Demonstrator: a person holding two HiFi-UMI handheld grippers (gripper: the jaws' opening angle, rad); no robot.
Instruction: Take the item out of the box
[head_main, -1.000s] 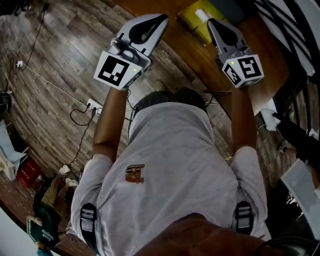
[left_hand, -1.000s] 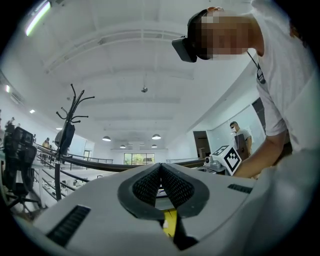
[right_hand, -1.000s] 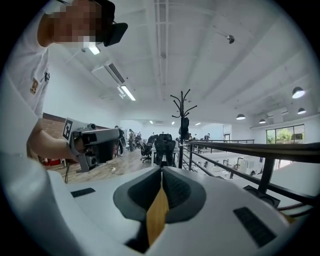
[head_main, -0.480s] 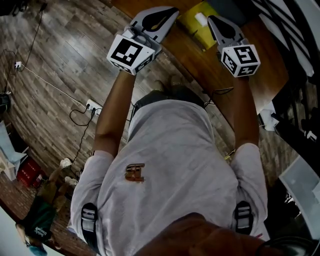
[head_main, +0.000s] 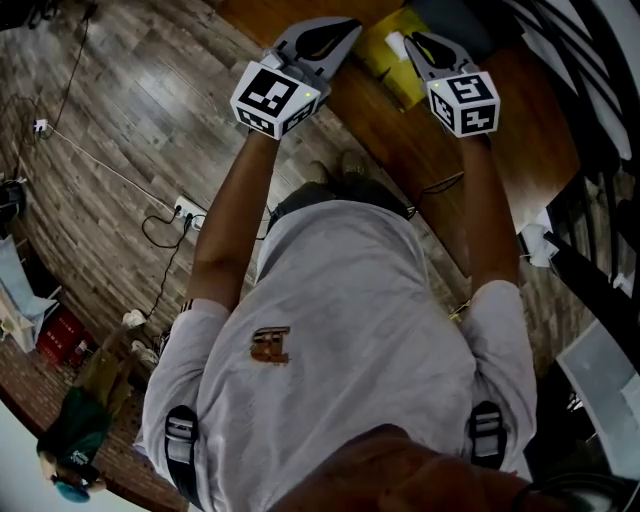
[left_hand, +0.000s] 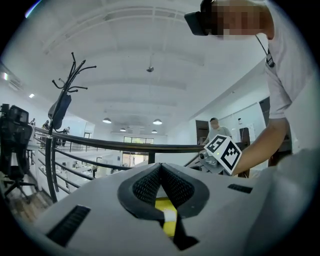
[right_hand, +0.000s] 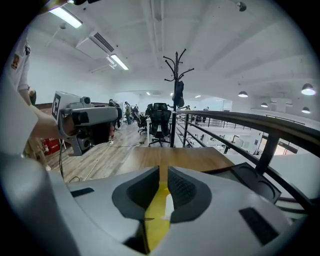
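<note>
Evidently the left gripper and right gripper are held out to flank the yellow box by the near edge of the wooden bench, where the white item sits inside, not yet lifted. Both grippers' fingers are pressed together on nothing, so I judge they must spread before any grasp.
</note>
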